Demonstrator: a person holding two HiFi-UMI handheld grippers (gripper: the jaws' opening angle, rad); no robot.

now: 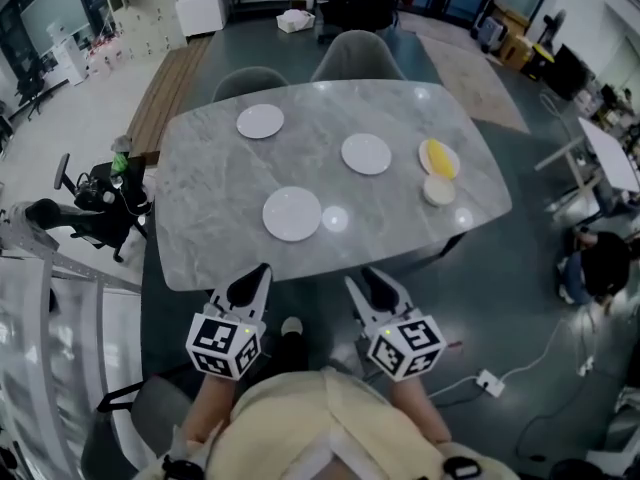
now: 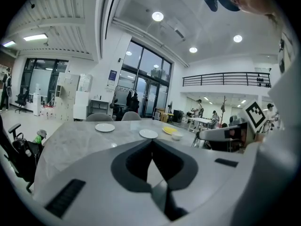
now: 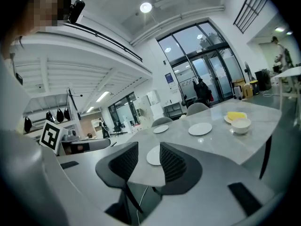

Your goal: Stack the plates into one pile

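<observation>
Nearest plate (image 1: 292,213) lies fwd of L gripper (image 1: 262,270) & R gripper (image 1: 368,279) jaws

the grey-veined marble-look oval tabletop (image 1: 200,208) is polished, mirroring ceiling lights. the nearest white round plate (image 1: 292,213) looks like smooth glazed ceramic, perhaps. the right gripper (image 3: 148,149) has matt grey plastic shells and ribbed black pads (image 3: 171,163).

Nearest plate (image 3: 153,155) — partly behind right gripper (image 3: 149,145)
</observation>
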